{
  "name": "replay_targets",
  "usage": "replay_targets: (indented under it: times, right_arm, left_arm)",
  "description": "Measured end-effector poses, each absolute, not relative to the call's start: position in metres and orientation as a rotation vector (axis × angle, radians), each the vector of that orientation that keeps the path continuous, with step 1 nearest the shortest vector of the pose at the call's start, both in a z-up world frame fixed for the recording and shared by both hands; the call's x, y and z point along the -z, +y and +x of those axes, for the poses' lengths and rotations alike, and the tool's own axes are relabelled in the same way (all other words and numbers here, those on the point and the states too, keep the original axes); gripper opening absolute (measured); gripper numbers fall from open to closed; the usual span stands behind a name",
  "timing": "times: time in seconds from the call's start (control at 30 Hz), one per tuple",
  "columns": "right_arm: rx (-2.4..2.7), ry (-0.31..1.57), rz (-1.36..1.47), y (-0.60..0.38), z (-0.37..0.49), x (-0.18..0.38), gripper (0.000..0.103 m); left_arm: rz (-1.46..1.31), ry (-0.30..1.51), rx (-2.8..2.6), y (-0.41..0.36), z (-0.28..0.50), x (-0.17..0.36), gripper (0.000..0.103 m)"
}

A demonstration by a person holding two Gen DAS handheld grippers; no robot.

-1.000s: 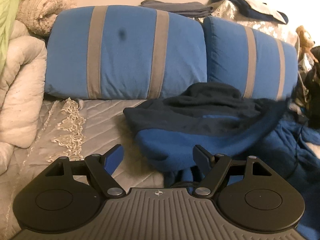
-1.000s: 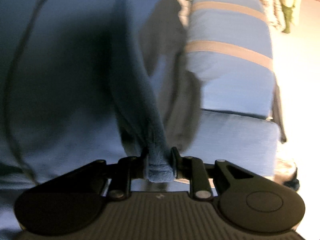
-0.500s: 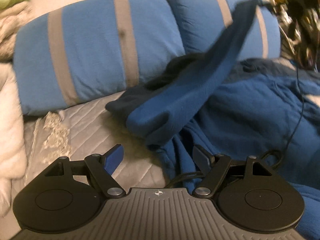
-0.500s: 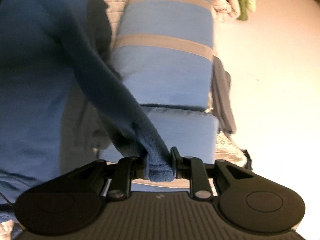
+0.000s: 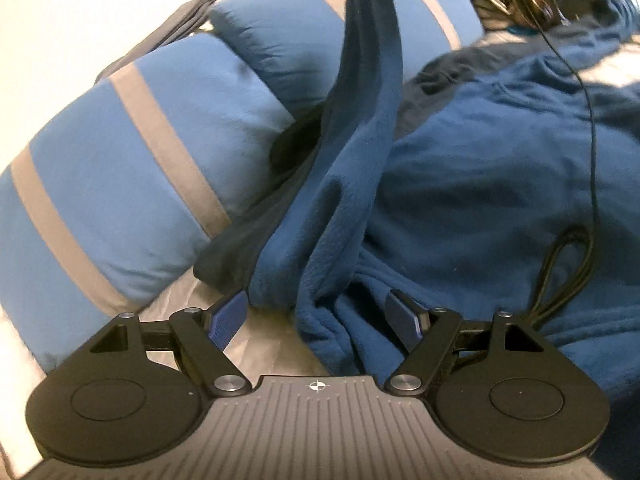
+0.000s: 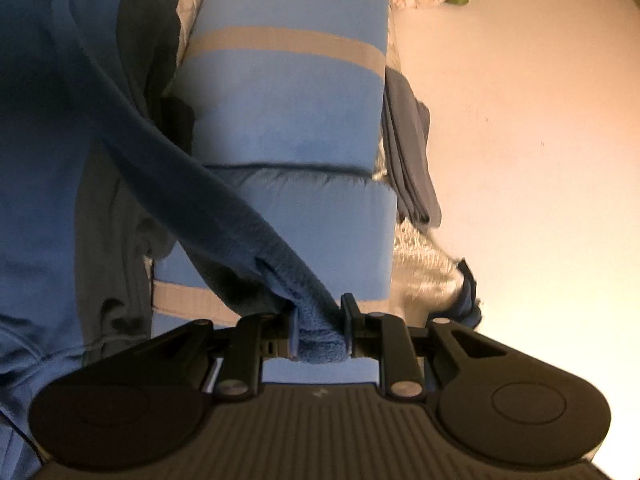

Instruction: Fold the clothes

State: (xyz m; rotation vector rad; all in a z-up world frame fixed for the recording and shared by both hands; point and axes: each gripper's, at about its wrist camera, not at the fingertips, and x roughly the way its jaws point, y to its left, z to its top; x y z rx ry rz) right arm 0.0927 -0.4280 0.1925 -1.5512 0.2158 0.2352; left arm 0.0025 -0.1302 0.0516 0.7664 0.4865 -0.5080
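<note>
Left wrist view: I'm hovering my left gripper [image 5: 318, 316] wide open and empty, just short of the blue fleece [image 5: 480, 168] lying against the striped pillows [image 5: 132, 184]. My right gripper [image 6: 320, 334] is pinching its sleeve, lifting; I'm guessing left grabs the hem next.

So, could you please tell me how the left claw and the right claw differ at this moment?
The left claw is open, its pads spread wide, while the right claw is shut on the blue fleece sleeve. The left claw holds nothing and sits low by the garment's bunched folds; the right claw has the sleeve lifted and stretched taut above the striped pillows. Both are the same black two-finger design.
</note>
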Motion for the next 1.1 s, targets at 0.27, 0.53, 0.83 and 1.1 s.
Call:
replay_targets:
  times: [0.27,0.53,0.83,1.1]
  right_arm:
    - [-0.21,0.261,-1.504,-0.443,0.104,-0.187,0.021]
    - [-0.226,0.321,-1.459,-0.462,0.102,-0.174,0.021]
    - [-0.308,0.434,-1.362,-0.492,0.071,-0.122,0.021]
    - [-0.405,0.494,-1.294,-0.502,0.022,-0.077,0.021]
  left_arm:
    - [0.946,0.536,0.509,-0.163,0.026,-0.027,0.046]
    - [1.18,0.518,0.388,-0.173,0.034,0.003,0.014]
    - [1.13,0.503,0.297,-0.143,0.039,-0.005,0.013]
    - [1.128,0.527,0.329,-0.135,0.033,0.006,0.013]
